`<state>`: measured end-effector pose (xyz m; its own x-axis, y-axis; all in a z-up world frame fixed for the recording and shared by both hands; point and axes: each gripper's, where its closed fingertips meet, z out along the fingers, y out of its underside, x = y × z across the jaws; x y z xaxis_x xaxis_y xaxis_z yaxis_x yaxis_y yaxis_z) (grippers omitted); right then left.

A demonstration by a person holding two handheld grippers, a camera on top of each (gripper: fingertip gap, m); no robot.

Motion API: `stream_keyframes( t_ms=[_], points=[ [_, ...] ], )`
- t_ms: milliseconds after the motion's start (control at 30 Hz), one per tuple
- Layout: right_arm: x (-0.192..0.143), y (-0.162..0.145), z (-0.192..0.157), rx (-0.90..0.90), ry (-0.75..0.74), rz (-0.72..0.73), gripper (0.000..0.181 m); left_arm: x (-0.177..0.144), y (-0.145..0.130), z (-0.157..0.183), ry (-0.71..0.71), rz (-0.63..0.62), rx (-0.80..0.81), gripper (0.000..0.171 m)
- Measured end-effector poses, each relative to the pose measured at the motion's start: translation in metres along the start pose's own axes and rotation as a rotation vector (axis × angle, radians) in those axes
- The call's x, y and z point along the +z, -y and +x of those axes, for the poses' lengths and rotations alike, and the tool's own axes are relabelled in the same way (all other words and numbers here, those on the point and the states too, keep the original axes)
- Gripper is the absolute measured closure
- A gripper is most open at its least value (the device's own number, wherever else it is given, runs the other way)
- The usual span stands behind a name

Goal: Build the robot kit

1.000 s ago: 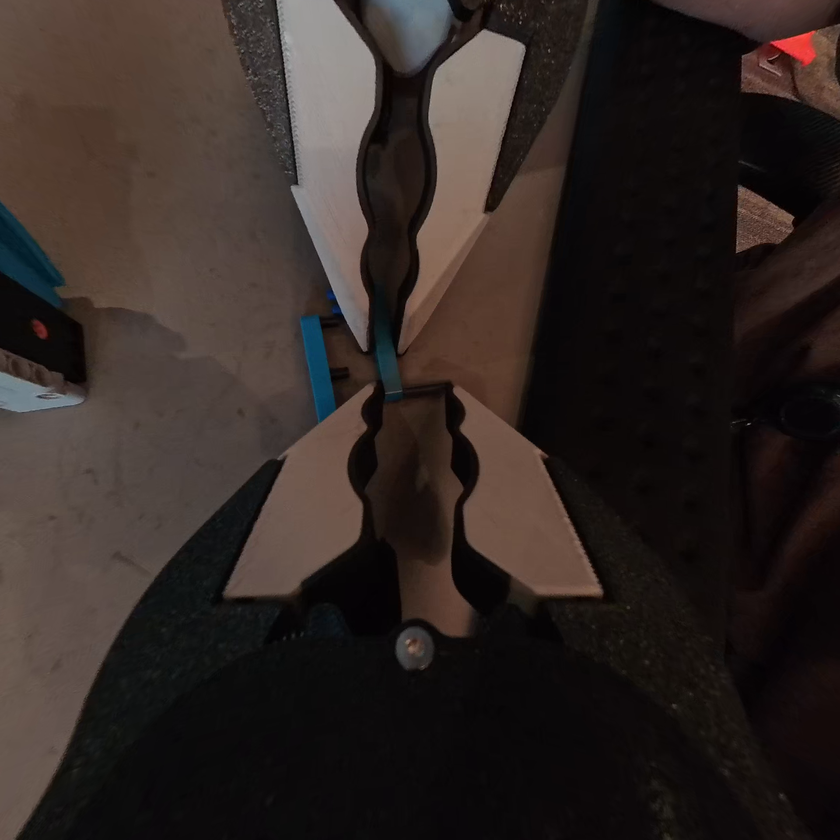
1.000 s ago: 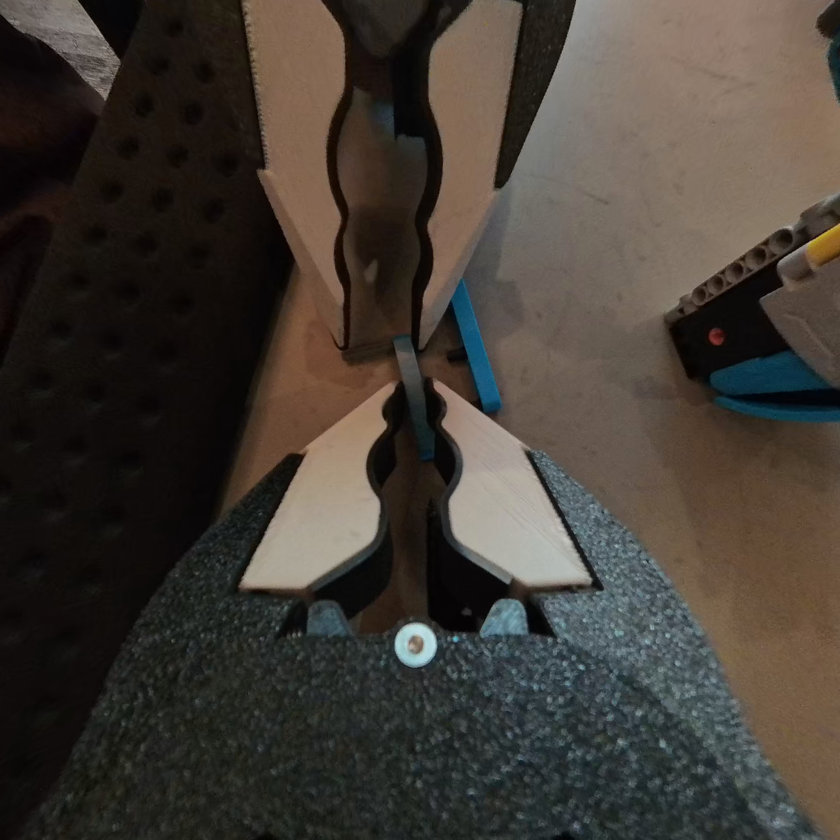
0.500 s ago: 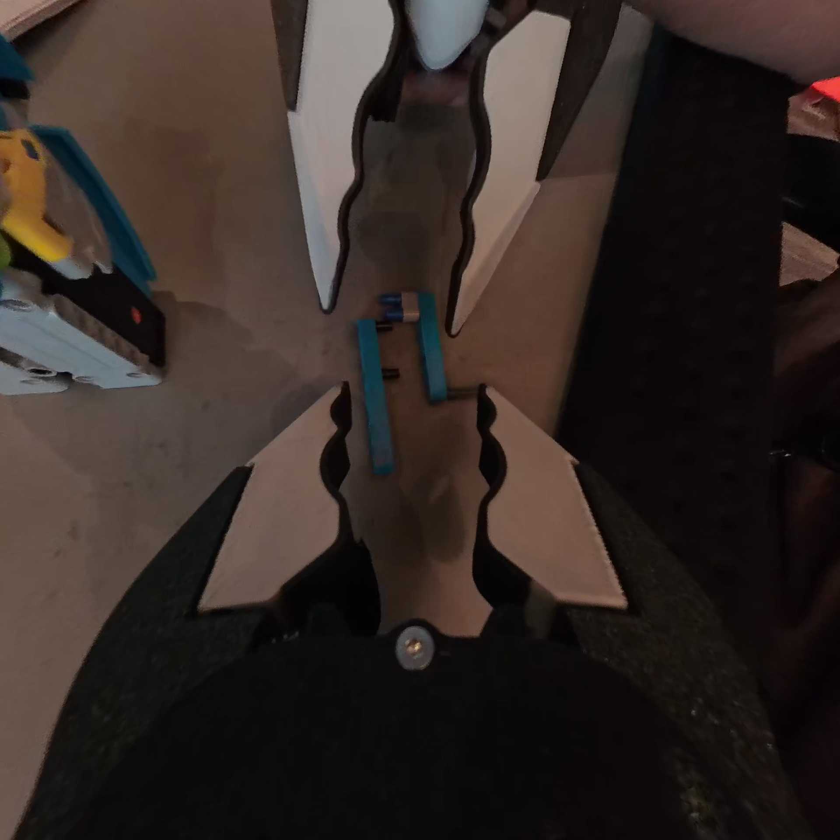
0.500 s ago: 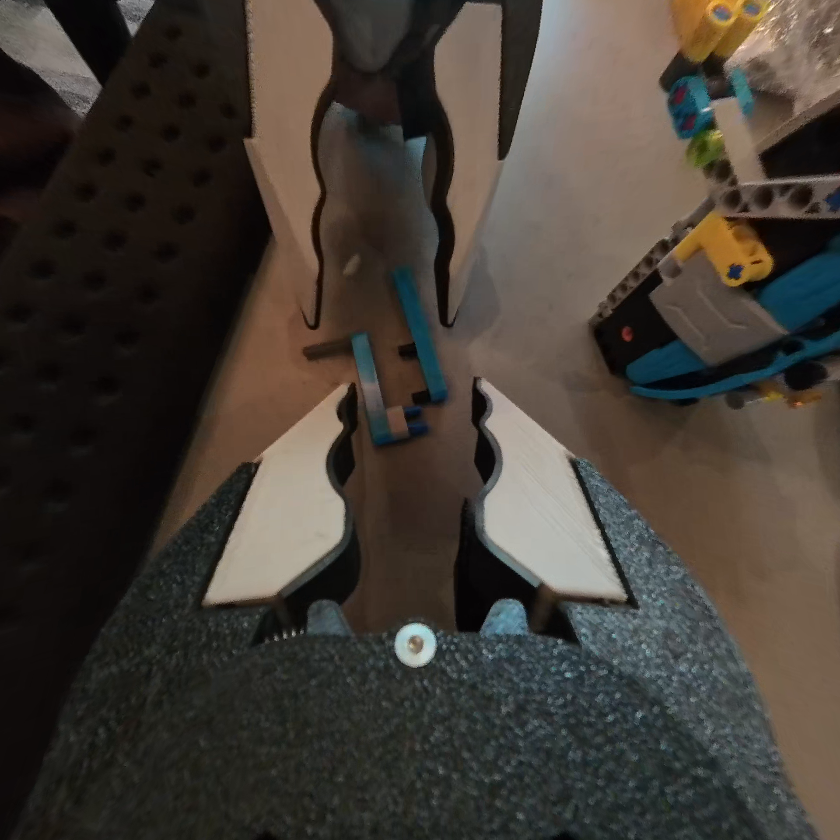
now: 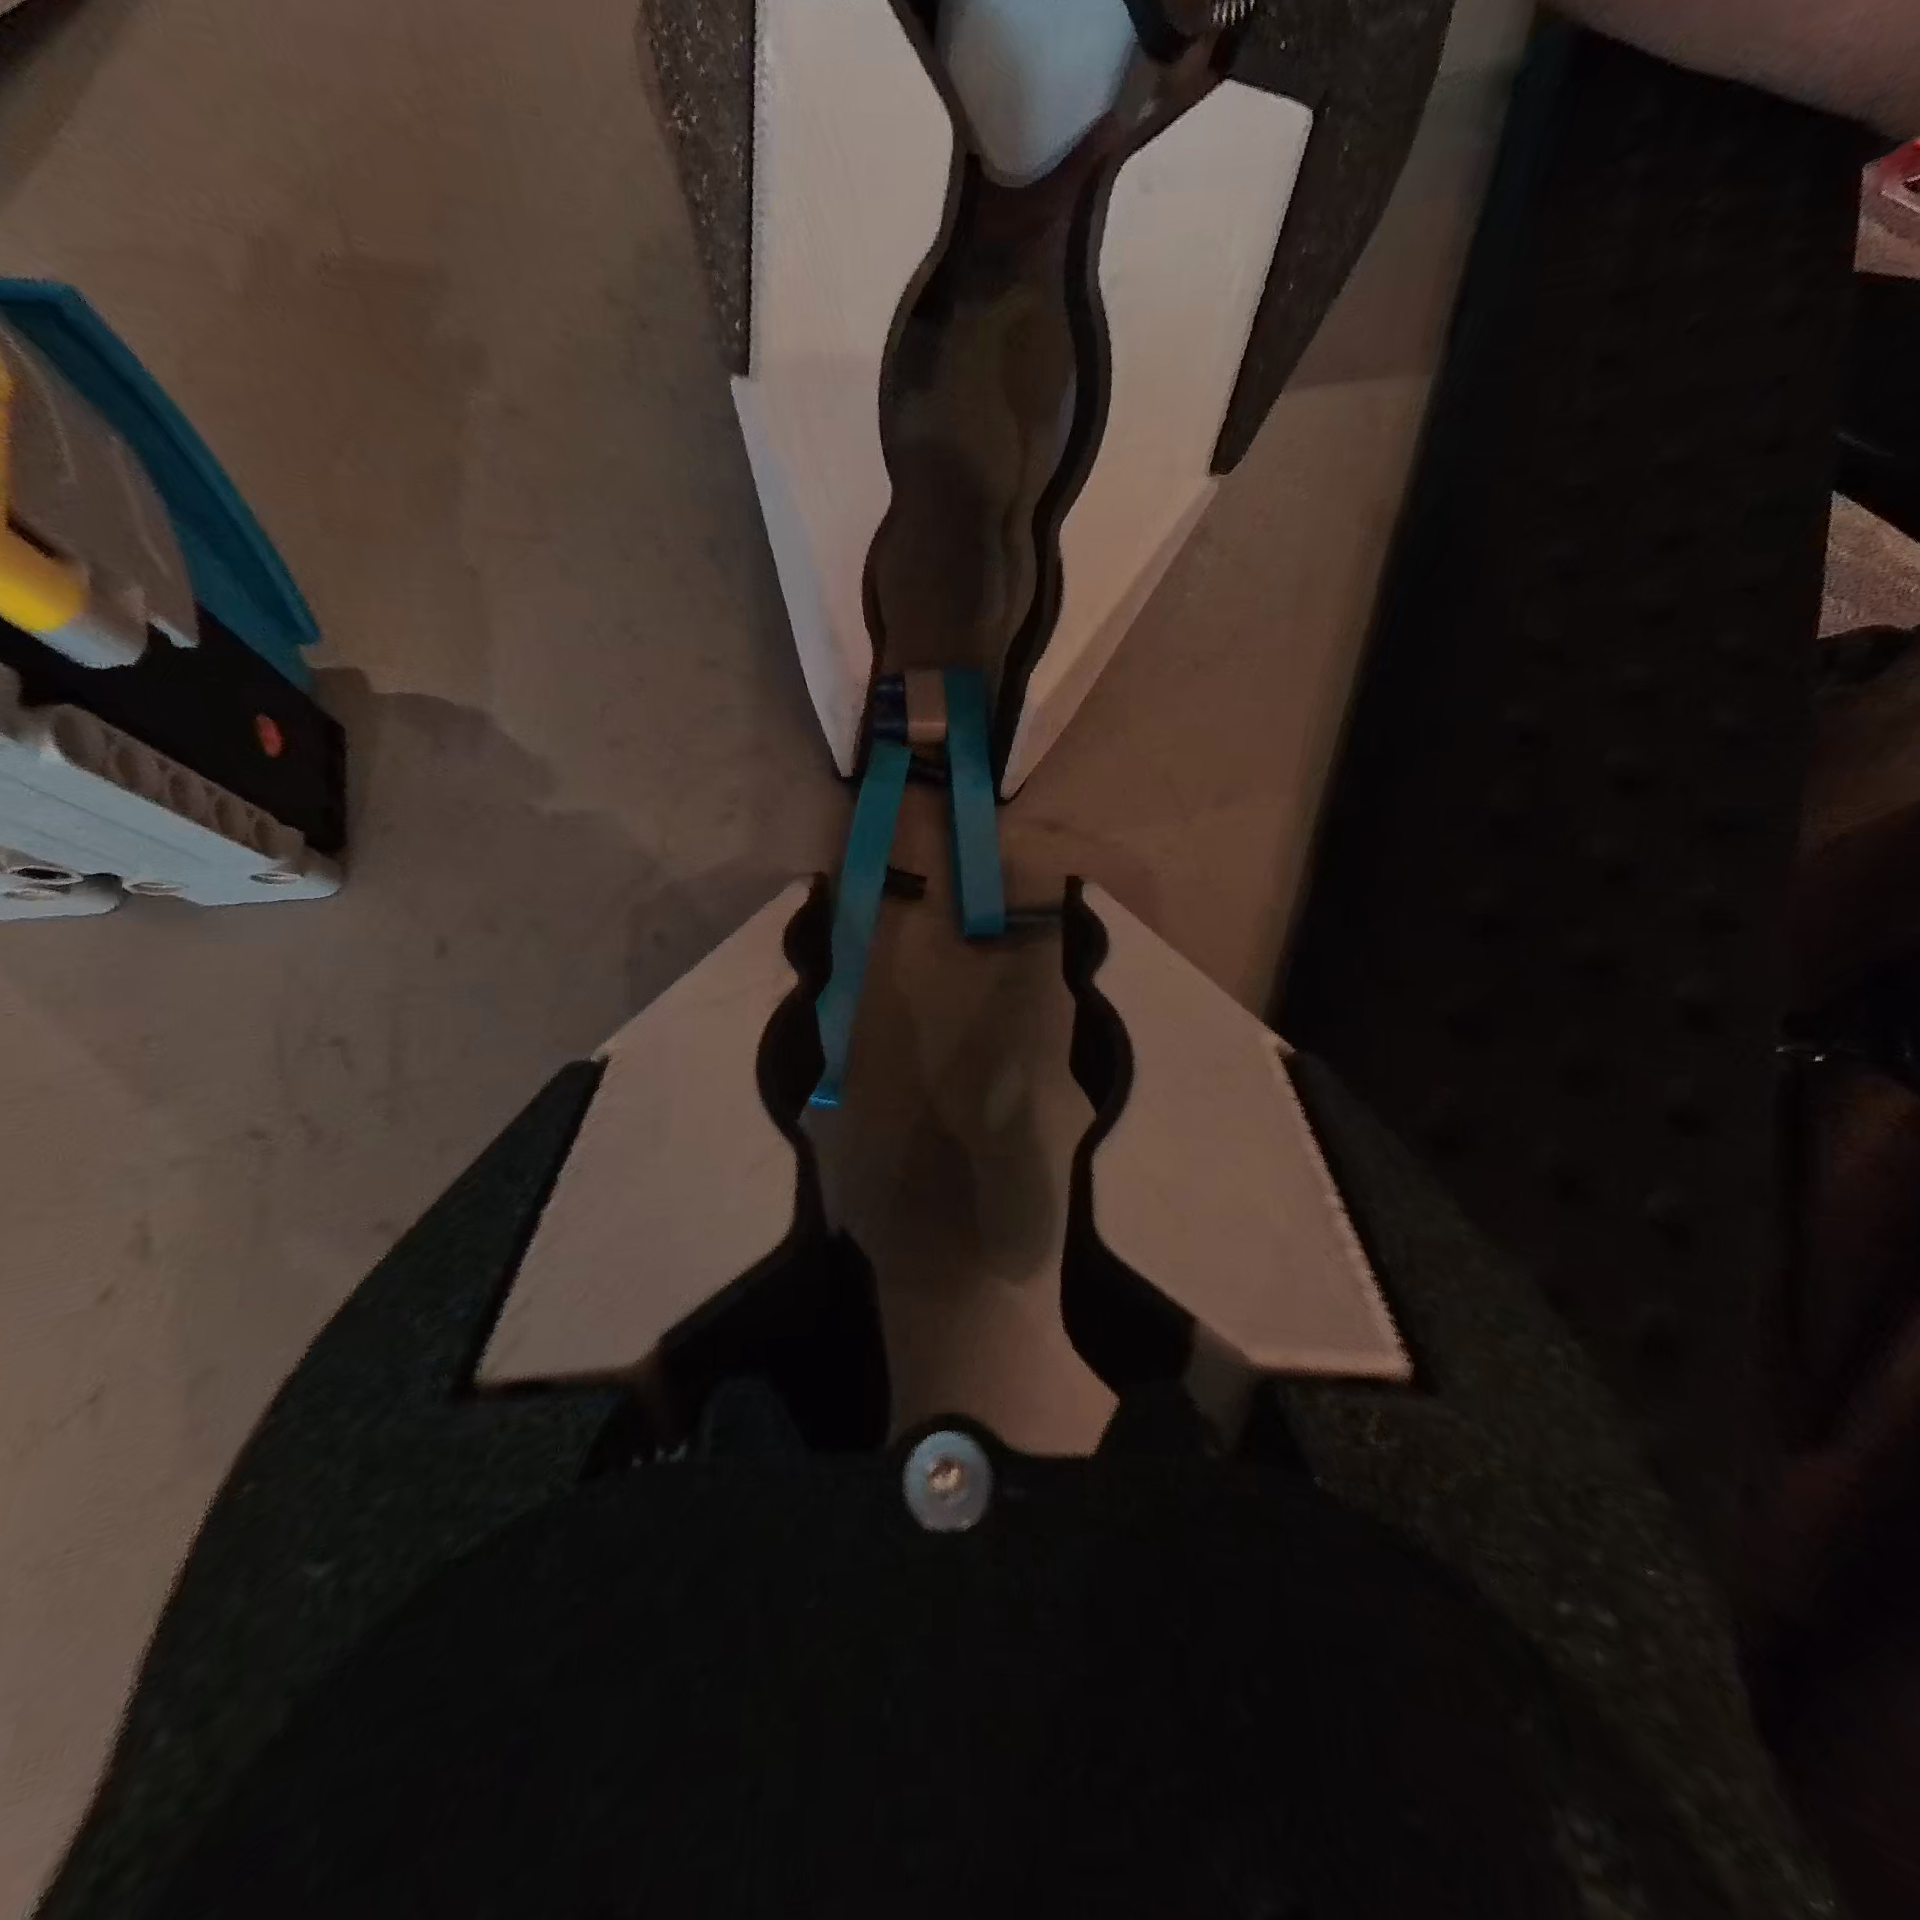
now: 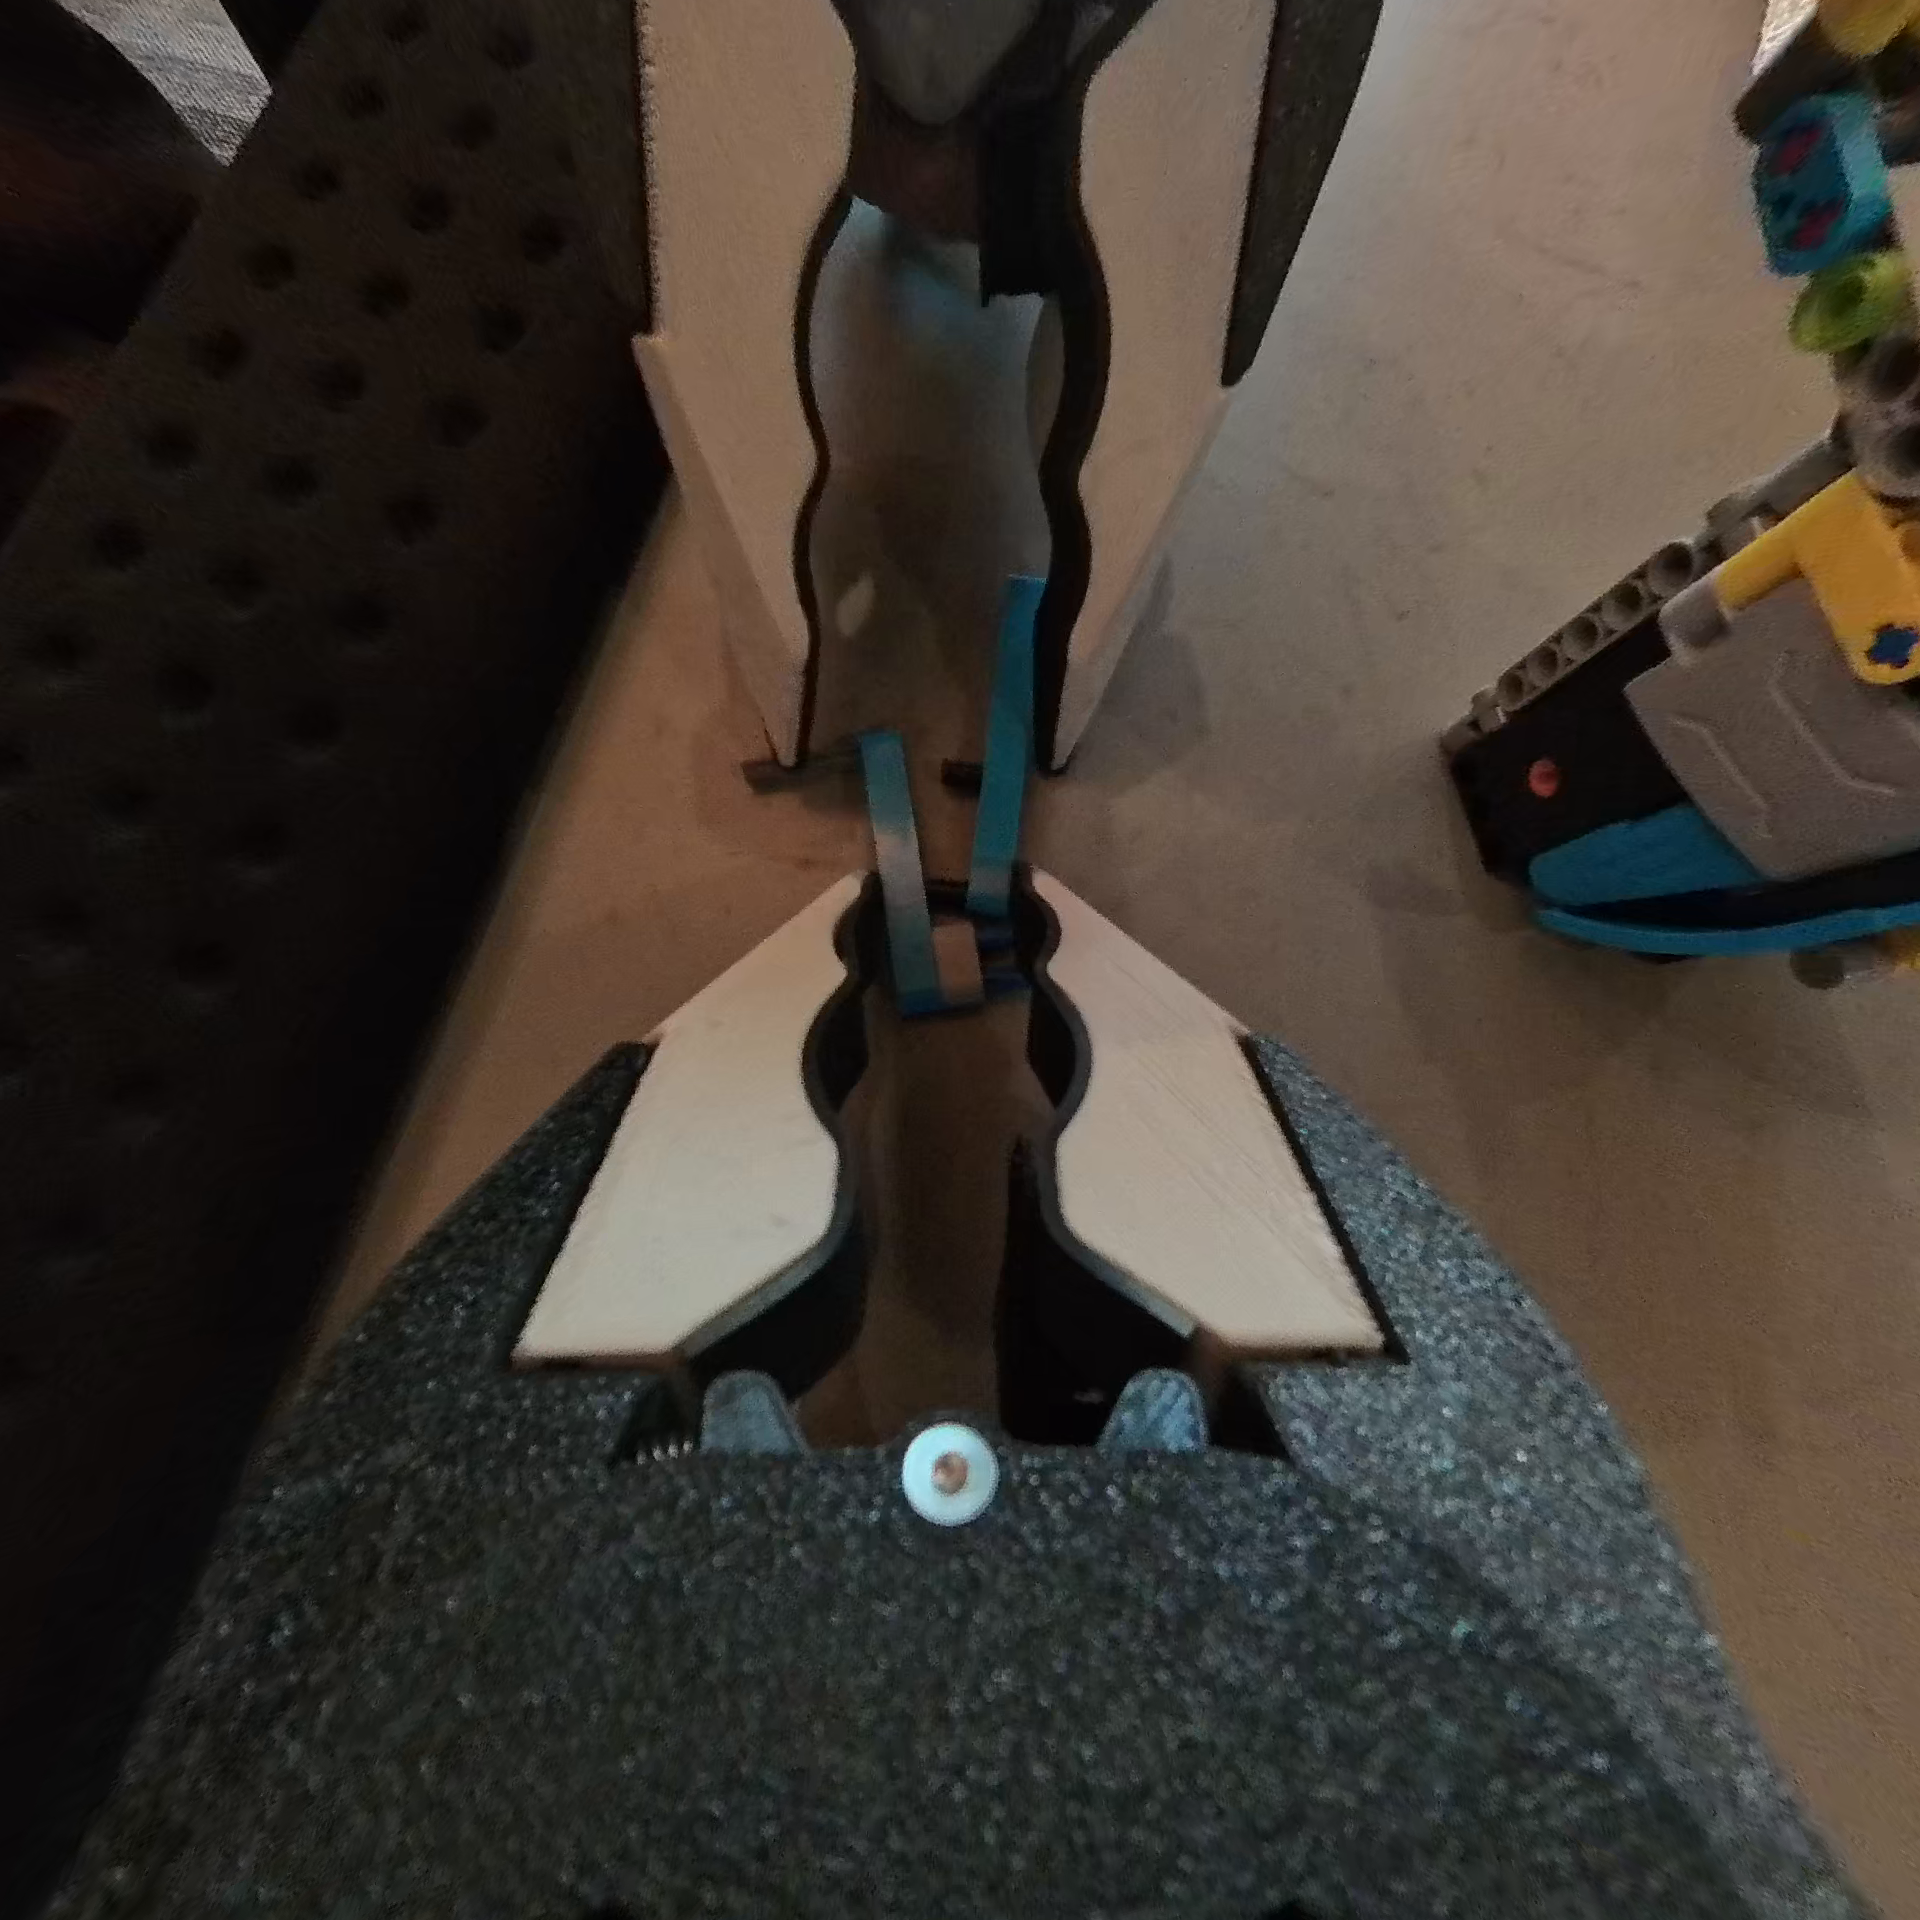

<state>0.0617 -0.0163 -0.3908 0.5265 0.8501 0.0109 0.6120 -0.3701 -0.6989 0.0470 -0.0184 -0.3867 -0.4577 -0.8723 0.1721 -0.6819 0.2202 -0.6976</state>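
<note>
Now that you've narrowed both claws around the blue beams (image 5: 871,914) after spreading wide, your left claw (image 5: 940,894) and right claw (image 6: 945,883) flank them, gripping nothing yet.

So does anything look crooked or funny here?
Yes: the two blue beams between the grippers are not parallel. They sit close at the right gripper and splay apart toward the left gripper, so the little frame looks askew. Nothing looks spilled or broken.
</note>
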Motion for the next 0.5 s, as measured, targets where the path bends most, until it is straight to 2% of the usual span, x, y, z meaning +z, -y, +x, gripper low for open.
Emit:
stream_keyframes(
  t_ms=[267,500],
  points=[
    [0.0,-0.0012,0.0019,0.049,0.004,0.0,0.152,0.0039,0.0017,0.0085,-0.009,-0.011,0.003,0.129],
    [-0.0001,-0.001,-0.0003,0.03,-0.001,-0.016,0.157,0.0031,0.0024,-0.0001,0.033,-0.014,-0.015,0.141]
  ],
)
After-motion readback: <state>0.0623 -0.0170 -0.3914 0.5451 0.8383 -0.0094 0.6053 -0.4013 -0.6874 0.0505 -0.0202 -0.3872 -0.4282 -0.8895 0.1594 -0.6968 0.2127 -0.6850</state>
